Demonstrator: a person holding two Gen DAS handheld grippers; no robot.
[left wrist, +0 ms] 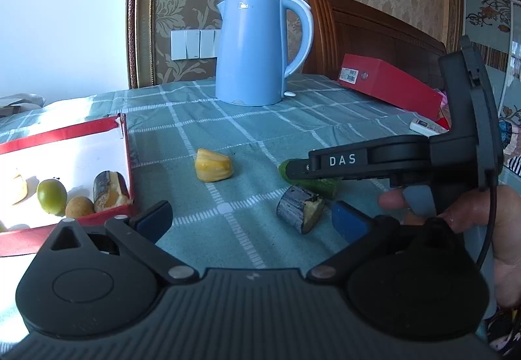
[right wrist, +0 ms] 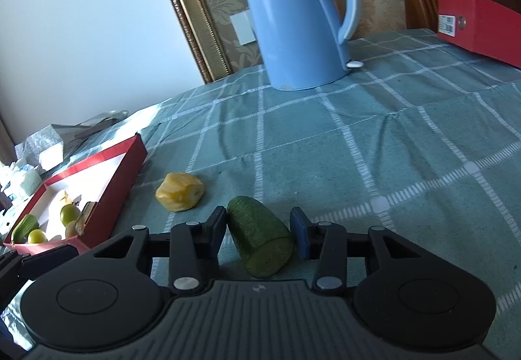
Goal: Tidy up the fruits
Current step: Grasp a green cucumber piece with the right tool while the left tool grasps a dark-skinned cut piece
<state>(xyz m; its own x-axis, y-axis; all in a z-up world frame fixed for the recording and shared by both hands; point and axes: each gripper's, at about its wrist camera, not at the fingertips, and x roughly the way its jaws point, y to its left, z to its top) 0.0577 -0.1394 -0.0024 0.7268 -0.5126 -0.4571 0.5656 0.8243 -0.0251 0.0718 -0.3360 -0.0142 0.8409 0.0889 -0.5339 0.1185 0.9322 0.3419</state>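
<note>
A green cucumber piece [right wrist: 260,236] lies on the checked cloth between my right gripper's [right wrist: 259,231] fingers. The jaws stand on either side of it and do not look pressed on it. In the left wrist view the right gripper [left wrist: 342,164] hangs over the same cucumber [left wrist: 320,186]. A dark-skinned sugarcane piece [left wrist: 299,208] and a yellow jackfruit piece [left wrist: 213,164] lie on the cloth; the jackfruit also shows in the right wrist view [right wrist: 179,192]. My left gripper [left wrist: 252,216] is open and empty, near the sugarcane. A red box [left wrist: 127,161] at the left holds several fruits.
A blue kettle [left wrist: 250,47] stands at the back of the table. A flat red box [left wrist: 387,83] and a white remote [left wrist: 426,127] lie at the back right. Tissue packs [right wrist: 42,145] sit beyond the fruit box. A wooden headboard rises behind the table.
</note>
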